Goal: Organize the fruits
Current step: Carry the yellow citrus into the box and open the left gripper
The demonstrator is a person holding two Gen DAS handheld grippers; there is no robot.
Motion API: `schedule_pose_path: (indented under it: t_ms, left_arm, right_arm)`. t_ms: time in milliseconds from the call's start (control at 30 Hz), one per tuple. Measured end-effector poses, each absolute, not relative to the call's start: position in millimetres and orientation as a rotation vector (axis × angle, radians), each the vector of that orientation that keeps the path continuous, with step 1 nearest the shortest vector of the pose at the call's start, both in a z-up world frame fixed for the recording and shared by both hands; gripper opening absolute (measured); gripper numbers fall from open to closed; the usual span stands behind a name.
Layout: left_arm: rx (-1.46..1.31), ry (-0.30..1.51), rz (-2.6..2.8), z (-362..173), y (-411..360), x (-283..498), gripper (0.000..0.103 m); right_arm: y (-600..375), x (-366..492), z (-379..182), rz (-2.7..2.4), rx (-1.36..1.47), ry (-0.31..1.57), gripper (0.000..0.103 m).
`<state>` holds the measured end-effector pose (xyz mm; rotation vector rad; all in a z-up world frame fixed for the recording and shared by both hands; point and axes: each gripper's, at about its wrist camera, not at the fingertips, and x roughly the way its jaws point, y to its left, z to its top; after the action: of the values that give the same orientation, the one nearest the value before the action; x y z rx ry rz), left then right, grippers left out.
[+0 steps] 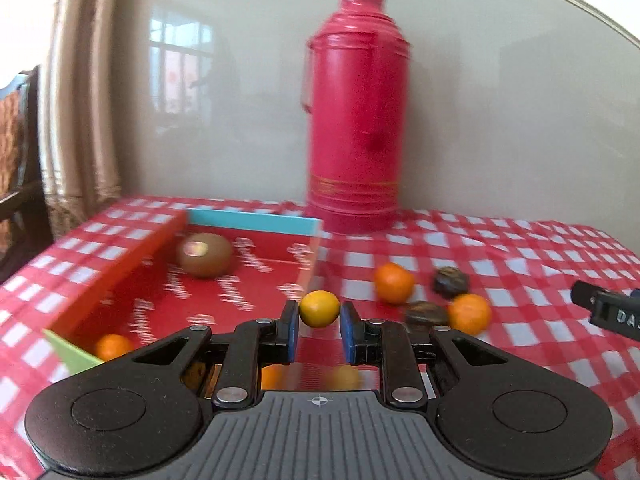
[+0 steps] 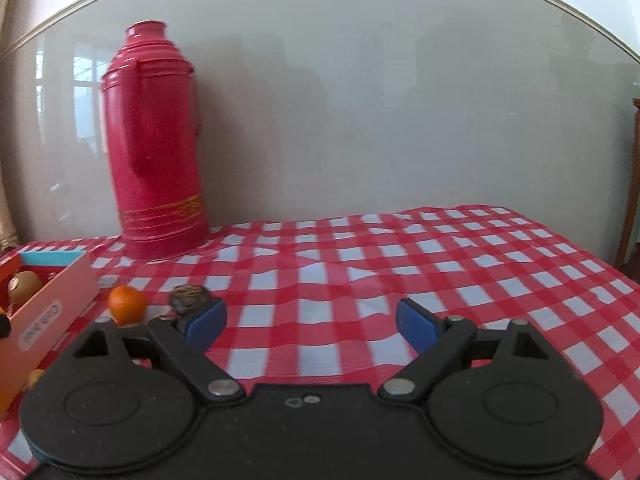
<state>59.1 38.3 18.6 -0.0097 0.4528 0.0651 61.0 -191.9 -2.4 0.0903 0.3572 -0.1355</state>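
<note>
Home dining corner, seen from my fingers: checked cloth [image 2: 360, 248] over the tabletop, red thermos [image 1: 356, 112] against a glossy wall, curtain [image 1: 80, 112] at left, window reflected in the wall.

Black left gripper [image 1: 319, 330], blue-padded jaws, silver rivets, ribbed grey body.

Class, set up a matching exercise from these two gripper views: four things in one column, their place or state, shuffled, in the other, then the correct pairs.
Things:
1. yellow fruit
2. kiwi
3. red flask
4. right gripper

Places or states:
A. open over the checked cloth
B. inside the red box
C. upright near the wall
D. clamped in the left gripper

Pairs: 1-D, 2-B, 3-C, 4-A
</note>
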Motion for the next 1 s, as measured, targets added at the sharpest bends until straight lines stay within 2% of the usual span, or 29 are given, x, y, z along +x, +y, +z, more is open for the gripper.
schedule_pose_path:
  t_ms: [500,567,600,633,1000]
  left_arm:
    - [-0.059,0.481,0.22,9,114,60,0.023]
    - [-0.061,0.476,0.218,10,113,57,0.035]
    - [-0.062,0.468,0.222,10,112,56,0.05]
    - [-0.056,0.46,0.228,10,110,54,0.059]
    - [-0.042,0.459,0.213,13,102,53,0.06]
  right_arm:
    - [-148,61,-2,-0.041,0.054,0.342,0.085]
    - [-147,60,-2,-0.038,0.054,0.34,0.085]
    - [-147,60,-2,-0.038,0.053,0.34,0.085]
    - [-147,60,-2,-0.038,0.053,0.341,0.085]
    - [-154,56,-1,-0.047,0.04,0.335,0.085]
